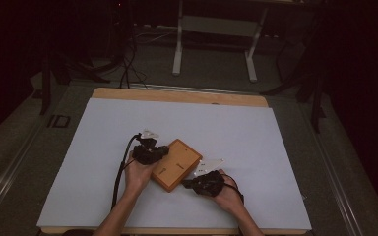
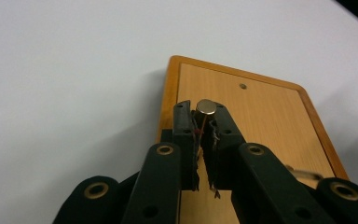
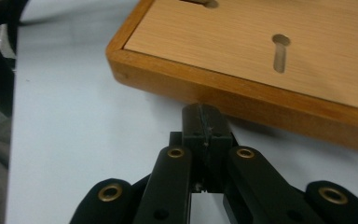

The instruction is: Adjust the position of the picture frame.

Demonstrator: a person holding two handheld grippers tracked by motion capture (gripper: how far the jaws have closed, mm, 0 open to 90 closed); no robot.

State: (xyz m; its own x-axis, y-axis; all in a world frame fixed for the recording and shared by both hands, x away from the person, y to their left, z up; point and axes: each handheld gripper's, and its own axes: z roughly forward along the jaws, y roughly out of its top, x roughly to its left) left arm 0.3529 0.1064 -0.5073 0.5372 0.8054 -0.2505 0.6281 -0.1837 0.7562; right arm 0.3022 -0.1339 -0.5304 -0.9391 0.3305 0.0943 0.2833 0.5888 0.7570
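Wooden board (image 1: 176, 164) lying flat, set askew, near the front middle of the white worktop (image 1: 103, 147), between the two hand-held grippers. Left gripper (image 2: 204, 122): jaws pinching a small metal pin (image 2: 206, 107), held upright above the board's left part, probably so that it can be lowered end-first into a hole; one small round hole (image 2: 243, 86) lies farther along the panel. Right gripper (image 3: 204, 122): jaws pressed together with nothing between them, tips against or just beside the board's raised rim, apparently to brace it against sliding. A keyhole-shaped slot (image 3: 280, 51) is cut in the panel beyond that rim.
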